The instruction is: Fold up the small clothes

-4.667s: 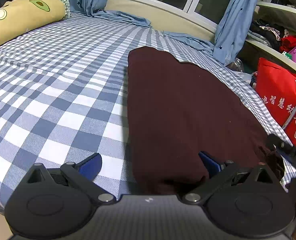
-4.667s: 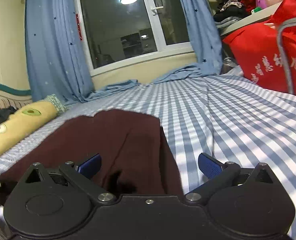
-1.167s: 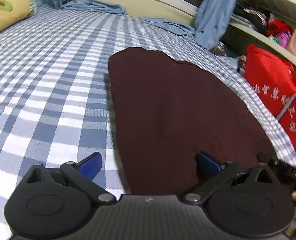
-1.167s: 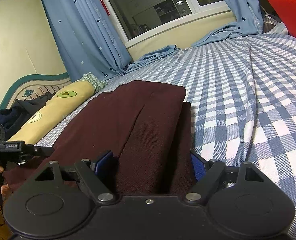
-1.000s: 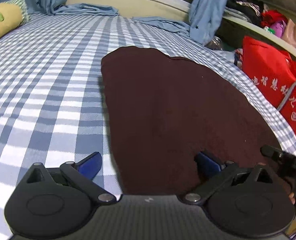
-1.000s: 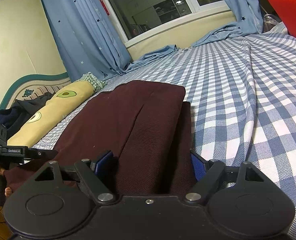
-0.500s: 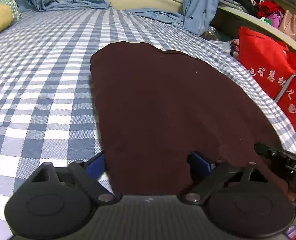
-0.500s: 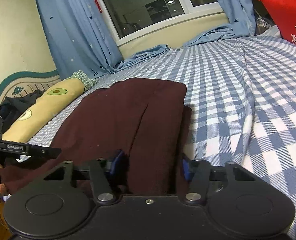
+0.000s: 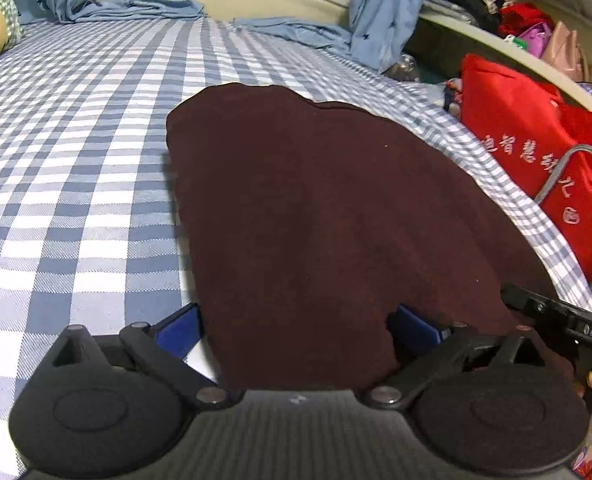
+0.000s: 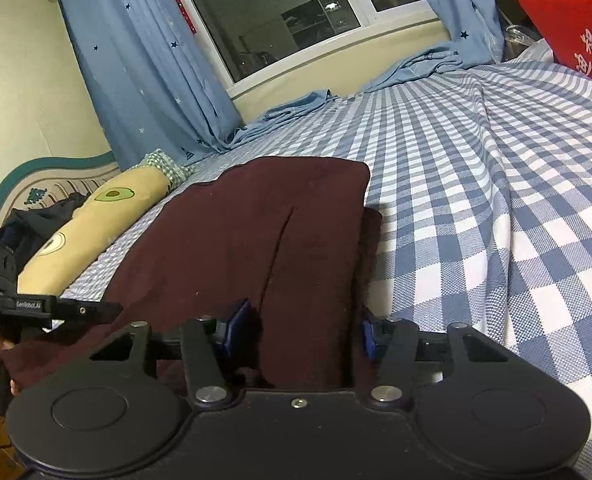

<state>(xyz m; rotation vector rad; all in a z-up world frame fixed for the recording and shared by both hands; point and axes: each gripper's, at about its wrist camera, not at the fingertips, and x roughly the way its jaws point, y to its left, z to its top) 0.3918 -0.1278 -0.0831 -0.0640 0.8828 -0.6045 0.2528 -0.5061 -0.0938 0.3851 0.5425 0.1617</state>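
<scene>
A dark maroon garment (image 9: 316,200) lies flat on the blue-and-white checked bed (image 9: 76,140), running away from me. My left gripper (image 9: 296,326) sits at its near end. Its jaws are opening, and the hem lies between the blue pads (image 9: 178,330) without being pinched. In the right wrist view the garment (image 10: 276,220) shows a lengthwise crease. My right gripper (image 10: 302,332) is shut on a thick fold at the hem, both pads pressing the cloth. Each view catches the other gripper's black finger at the garment's edge: the right one (image 9: 556,320) and the left one (image 10: 56,306).
A red bag (image 9: 536,152) with white characters stands off the bed's right edge, under a cluttered shelf (image 9: 516,20). A yellow avocado pillow (image 10: 96,232) lies by the headboard. Blue curtains (image 10: 144,60) hang at the window, their ends pooled on the bed.
The right jaws have narrowed from wide onto the garment's fold. The left gripper has slid over the near hem, and its jaws pinched inward briefly, then spread again.
</scene>
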